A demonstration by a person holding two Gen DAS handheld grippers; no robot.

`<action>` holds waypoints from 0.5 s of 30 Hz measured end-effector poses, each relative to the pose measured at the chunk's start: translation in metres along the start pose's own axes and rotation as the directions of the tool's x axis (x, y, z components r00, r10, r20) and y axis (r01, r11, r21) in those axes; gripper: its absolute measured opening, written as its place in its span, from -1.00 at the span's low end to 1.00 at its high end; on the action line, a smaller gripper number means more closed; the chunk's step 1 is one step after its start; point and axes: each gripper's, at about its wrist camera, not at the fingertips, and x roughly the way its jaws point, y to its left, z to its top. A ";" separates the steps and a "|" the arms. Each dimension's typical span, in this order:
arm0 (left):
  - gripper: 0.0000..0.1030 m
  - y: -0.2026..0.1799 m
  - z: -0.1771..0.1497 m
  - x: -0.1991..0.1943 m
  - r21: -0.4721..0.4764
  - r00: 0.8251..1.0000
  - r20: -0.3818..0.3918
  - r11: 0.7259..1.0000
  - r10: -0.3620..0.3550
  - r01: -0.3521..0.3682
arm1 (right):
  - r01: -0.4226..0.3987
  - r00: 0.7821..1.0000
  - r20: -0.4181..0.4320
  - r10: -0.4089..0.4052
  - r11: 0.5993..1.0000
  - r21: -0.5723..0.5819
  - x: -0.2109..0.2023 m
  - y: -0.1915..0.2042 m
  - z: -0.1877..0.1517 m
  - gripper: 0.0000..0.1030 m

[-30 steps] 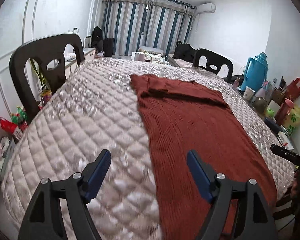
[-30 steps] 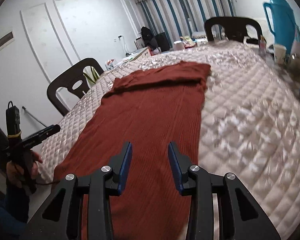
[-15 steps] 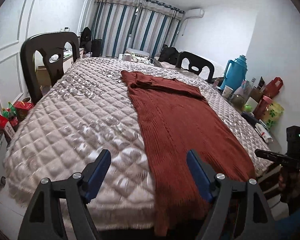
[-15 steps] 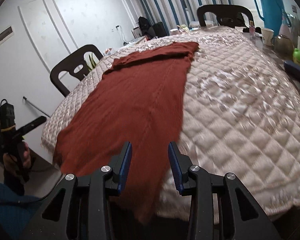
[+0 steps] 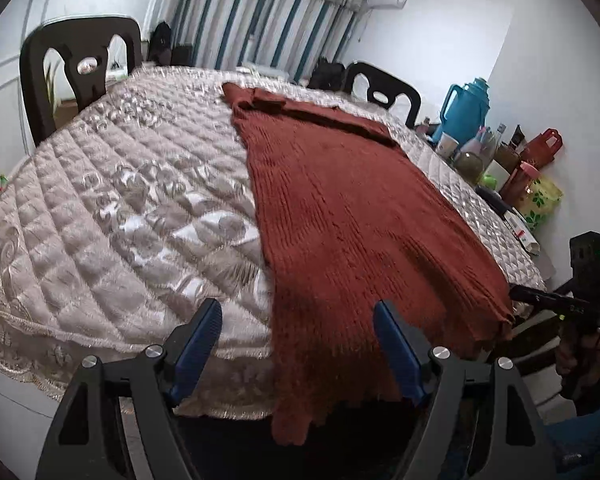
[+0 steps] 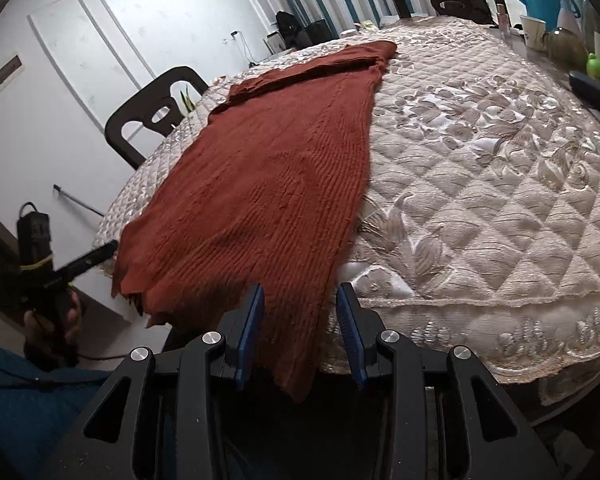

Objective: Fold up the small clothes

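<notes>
A long rust-red knitted garment (image 5: 340, 208) lies flat along the quilted table cover (image 5: 120, 200), its near hem hanging over the table's front edge. It also shows in the right wrist view (image 6: 276, 176). My left gripper (image 5: 298, 338) is open and empty, just in front of the hanging hem. My right gripper (image 6: 300, 322) is open and empty, its jaws on either side of the hanging right corner of the hem without touching it. The other gripper shows at the edge of each view: the right one (image 5: 580, 304) and the left one (image 6: 56, 268).
Dark chairs stand at the left (image 5: 76, 72) and the far end (image 5: 380, 88). A blue thermos (image 5: 466, 108), cups, bottles and a red jug (image 5: 540, 148) crowd the table's right edge. Striped curtains hang behind.
Both grippers have pulled back from over the table toward its front edge and dropped lower. The garment's hem now hangs in front of them. Both stay open.
</notes>
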 end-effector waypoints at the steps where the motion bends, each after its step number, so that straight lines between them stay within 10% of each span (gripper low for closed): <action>1: 0.55 -0.002 0.000 0.001 0.000 1.000 0.001 1.000 -0.006 0.006 | -0.009 1.000 0.000 0.009 1.000 0.002 0.001 0.001 0.000 -0.25; 7: 0.24 -0.013 0.000 0.008 -0.014 0.999 0.005 0.998 -0.053 0.053 | -0.058 0.998 0.009 0.057 0.998 0.016 0.004 0.003 0.000 -0.26; 15: -0.76 0.002 0.003 0.013 -0.115 0.997 -0.022 0.991 -0.074 0.071 | -0.097 0.995 0.027 0.096 0.995 0.038 0.007 0.000 0.001 -0.41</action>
